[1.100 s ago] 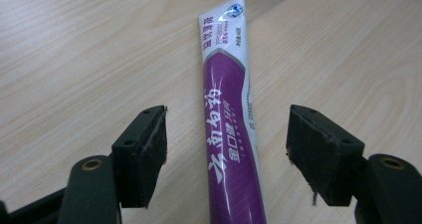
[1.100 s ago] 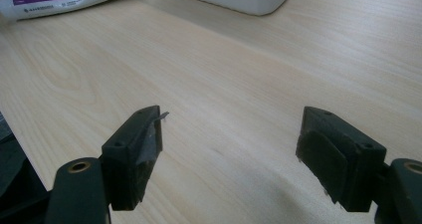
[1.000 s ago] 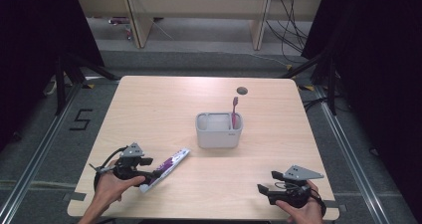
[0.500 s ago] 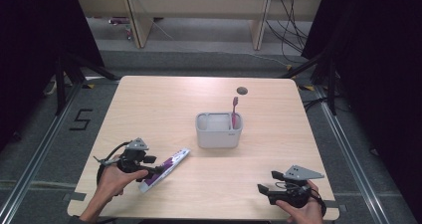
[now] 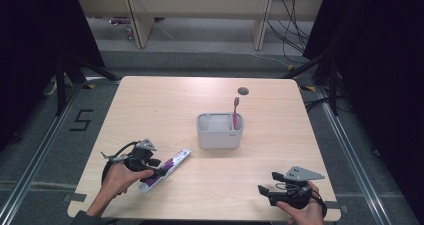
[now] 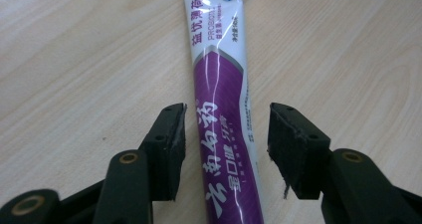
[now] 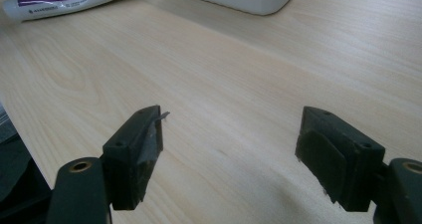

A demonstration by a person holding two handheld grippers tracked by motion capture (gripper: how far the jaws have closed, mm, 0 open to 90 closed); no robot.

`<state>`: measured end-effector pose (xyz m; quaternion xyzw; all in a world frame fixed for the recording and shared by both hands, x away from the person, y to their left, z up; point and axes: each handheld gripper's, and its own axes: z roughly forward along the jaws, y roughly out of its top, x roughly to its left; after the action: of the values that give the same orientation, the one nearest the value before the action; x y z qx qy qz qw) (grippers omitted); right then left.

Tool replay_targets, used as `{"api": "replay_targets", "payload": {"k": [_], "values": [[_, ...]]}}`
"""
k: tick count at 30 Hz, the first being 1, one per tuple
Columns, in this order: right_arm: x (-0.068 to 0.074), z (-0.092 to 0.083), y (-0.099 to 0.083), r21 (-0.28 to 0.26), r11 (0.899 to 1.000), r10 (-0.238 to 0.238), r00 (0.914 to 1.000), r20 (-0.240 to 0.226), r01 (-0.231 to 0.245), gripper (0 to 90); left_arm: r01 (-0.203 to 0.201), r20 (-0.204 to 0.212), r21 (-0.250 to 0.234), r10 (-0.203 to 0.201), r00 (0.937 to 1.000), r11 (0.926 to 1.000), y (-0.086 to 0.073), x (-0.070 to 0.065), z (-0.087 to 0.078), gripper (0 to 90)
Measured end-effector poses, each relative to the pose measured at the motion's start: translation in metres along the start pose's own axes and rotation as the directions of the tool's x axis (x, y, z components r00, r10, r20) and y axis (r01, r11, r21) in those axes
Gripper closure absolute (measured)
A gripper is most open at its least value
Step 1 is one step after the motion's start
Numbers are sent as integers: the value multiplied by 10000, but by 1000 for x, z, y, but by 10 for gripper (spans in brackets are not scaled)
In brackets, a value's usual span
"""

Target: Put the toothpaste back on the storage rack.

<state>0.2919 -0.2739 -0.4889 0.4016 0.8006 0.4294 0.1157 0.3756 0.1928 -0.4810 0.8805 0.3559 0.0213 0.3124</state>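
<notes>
Here the left gripper (image 6: 226,134) straddles the toothpaste tube (image 6: 224,134), which lies flat on the table (image 5: 210,95) near its front left. Its jaws have just been closing, yet gaps remain on both sides. The right gripper (image 7: 229,149) rests open and empty. The flat, slick tube could slip or buckle if pinched at the edges.

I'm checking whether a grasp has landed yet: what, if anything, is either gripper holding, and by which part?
Nothing yet. The left gripper, jaws just closing, straddles the toothpaste tube near its lower half, pads not touching. The right gripper is open.
</notes>
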Motion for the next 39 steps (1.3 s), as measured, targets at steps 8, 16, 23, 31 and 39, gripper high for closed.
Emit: {"api": "replay_targets", "payload": {"k": [8, 16, 23, 31, 39], "values": [[0, 1, 0, 4, 10000, -15, 10000, 16, 15, 265, -129, 4, 576, 129, 9999, 9983, 8, -1, 7, 513], [4, 1, 0, 120, 9996, 239, 9997, 74, -240, 267, 21, -7, 1123, -20, 10000, 9937, 14, 1, 15, 538], [1, 1, 0, 90, 9999, -80, 10000, -2, 80, 267, 12, -87, 1355, 0, 10000, 9908, 15, 0, 21, 564], [3, 1, 0, 129, 9999, 40, 10000, -34, -40, 267, -45, -30, 1606, 51, 10000, 9870, 19, -2, 24, 584], [3, 0, 0, 197, 9997, 133, 9999, -52, -132, 267, -381, -57, 2278, 405, 9992, 9730, 26, -6, 25, 601]]}}
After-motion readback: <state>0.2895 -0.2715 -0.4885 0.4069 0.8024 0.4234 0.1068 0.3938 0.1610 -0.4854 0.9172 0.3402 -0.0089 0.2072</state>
